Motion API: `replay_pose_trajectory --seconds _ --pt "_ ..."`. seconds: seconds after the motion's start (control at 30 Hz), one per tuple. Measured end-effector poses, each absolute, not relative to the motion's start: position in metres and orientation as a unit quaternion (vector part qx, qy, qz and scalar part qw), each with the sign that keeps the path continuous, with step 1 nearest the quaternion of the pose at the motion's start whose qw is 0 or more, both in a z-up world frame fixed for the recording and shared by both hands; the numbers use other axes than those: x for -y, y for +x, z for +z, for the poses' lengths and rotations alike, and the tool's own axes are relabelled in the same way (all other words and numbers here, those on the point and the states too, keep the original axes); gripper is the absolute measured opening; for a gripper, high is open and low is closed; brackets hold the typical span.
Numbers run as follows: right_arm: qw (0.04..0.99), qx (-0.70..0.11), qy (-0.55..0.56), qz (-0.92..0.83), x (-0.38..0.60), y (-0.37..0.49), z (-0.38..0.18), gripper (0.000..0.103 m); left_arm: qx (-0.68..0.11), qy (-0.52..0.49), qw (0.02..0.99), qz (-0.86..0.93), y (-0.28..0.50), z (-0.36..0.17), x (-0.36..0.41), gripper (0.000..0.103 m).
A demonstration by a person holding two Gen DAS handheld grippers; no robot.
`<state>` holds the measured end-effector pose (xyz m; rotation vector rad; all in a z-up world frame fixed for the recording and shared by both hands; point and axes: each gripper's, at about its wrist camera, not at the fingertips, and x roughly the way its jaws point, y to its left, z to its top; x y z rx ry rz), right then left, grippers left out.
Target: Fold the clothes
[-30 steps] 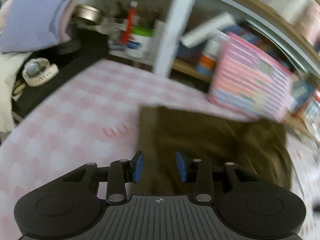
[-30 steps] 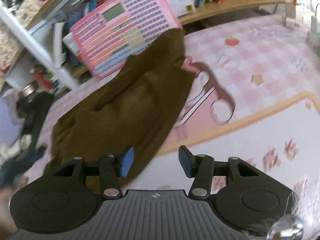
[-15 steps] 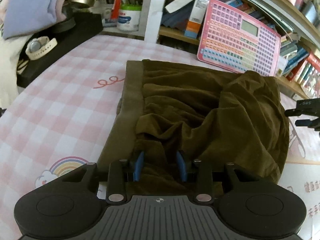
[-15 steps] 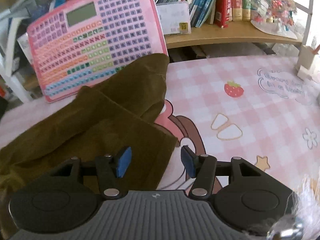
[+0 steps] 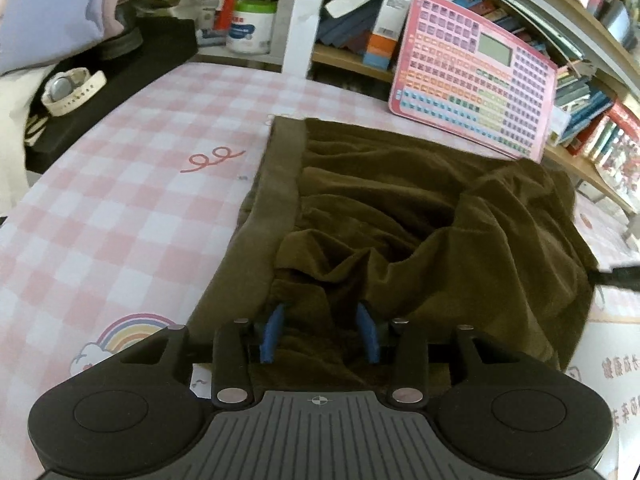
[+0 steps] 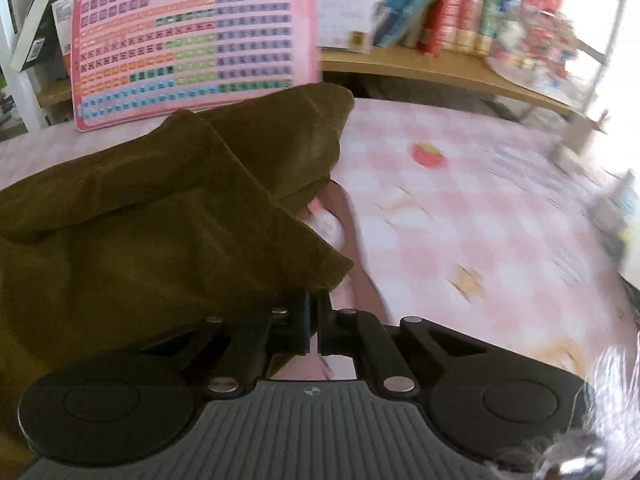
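Right gripper [image 6: 315, 322] clamped on corner of brown garment [image 6: 160, 216]; left gripper [image 5: 320, 334] spread apart, straddling bunched cloth

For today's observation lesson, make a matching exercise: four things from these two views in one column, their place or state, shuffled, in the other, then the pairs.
Column one:
1. left tool
2. right tool
3. pink keypad board
4. white watch

Column two:
A. leaning against the shelf
B. shut on the brown garment's corner
C. open over the garment
D. lying on a black surface

Pairs: 1-C, 2-B, 3-A, 4-D
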<state>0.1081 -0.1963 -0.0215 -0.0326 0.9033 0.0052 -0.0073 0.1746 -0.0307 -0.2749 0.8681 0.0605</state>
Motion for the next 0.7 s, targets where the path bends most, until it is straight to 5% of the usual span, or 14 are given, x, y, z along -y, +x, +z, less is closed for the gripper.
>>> replay_pose_trajectory --seconds 0.43,0.5,0.57,0.7 --pt "0.889 -0.432 0.099 -0.112 0.267 -0.054 0.001 0.002 -0.410 -0.121 0.903 -0.042 -0.013 -0.033 -0.175 0.057" --pt "0.897 -0.418 0.104 -0.099 0.264 -0.045 0.008 0.017 -0.409 -0.119 0.904 -0.047 -0.015 -0.033 -0.176 0.057" --pt "0.900 -0.414 0.109 -0.082 0.260 -0.027 0.010 0.047 -0.407 -0.121 0.904 -0.047 -0.017 -0.033 -0.176 0.057" --pt "0.901 -0.414 0.120 -0.054 0.250 0.014 0.008 0.047 -0.410 -0.117 0.904 -0.042 -0.020 -0.032 -0.172 0.058"
